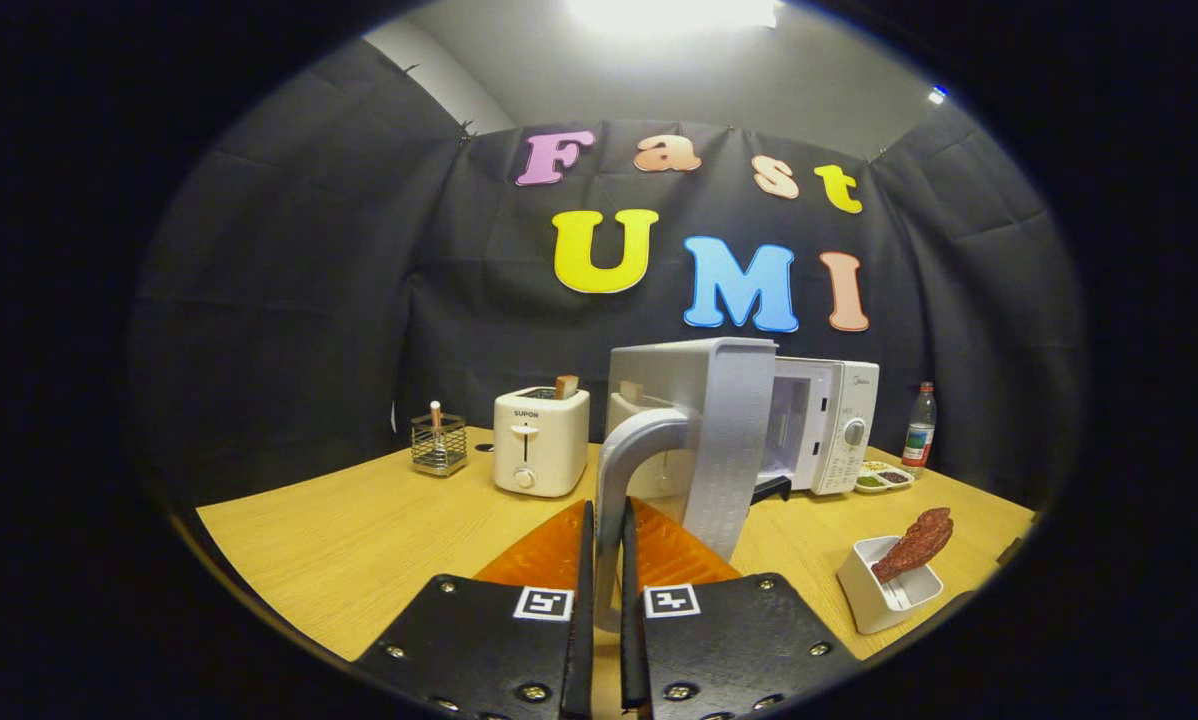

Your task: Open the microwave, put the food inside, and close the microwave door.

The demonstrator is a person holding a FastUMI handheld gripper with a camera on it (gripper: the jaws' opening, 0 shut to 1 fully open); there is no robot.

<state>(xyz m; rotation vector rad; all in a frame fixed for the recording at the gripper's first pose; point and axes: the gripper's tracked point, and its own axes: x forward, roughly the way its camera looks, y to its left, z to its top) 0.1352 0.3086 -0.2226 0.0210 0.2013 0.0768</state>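
**Desk:** While the microwave (819,425) stands at the far edge of the desk (359,540), how far has the job got?

**Photographer:** Its door (719,440) is swung out towards the camera, so the opening looks done or nearly so. The gripper (606,545) has its fingers drawn narrow on the door's curved handle (624,480), which runs between them; both seem to press it, though the contact itself is hard to make out.

**Desk:** And what is left?

**Photographer:** By my reading, the loading and the closing. The food (917,543), a reddish-brown piece, sits propped in a small white tray (884,590) near the desk's right edge, well apart from the oven and not yet touched.

**Desk:** Anything else in shot?

**Photographer:** A cream toaster (541,440) left of the microwave, a slice standing in its slot; a wire holder (438,443) beyond it; a bottle (919,425) and a small dish (884,477) at the far right corner.

**Desk:** Any writing?

**Photographer:** "SUPOR" on the toaster. The microwave's badge is too small to read.
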